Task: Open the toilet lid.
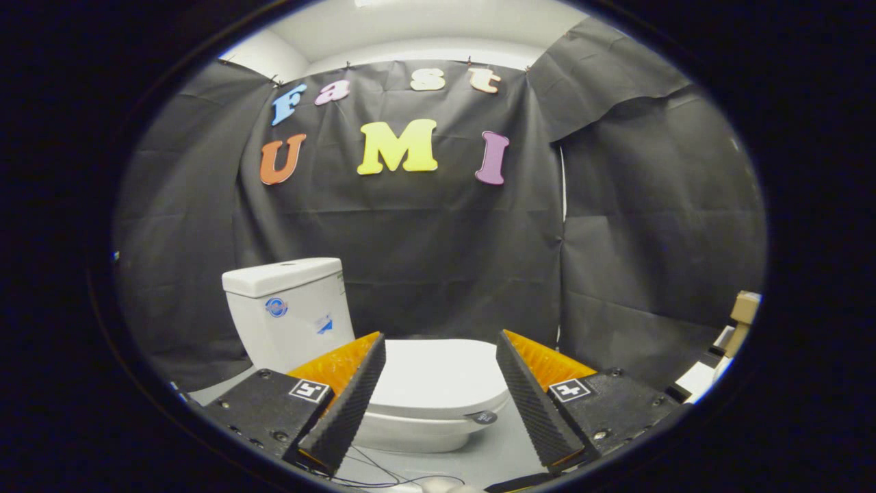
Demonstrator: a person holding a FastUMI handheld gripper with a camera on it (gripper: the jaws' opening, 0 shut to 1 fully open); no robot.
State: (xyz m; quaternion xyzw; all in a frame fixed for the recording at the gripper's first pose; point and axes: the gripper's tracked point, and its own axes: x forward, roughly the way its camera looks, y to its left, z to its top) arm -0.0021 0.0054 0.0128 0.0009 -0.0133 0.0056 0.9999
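Gripper (441,346) fingers spread wide; toilet lid (438,380) seemingly closed, beyond them.

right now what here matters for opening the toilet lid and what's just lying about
For the job:
- toilet lid, down, beyond the fingers
- gripper, open, holding nothing

Lying about:
- tank
- thin cable on the floor
- boxes by the wall
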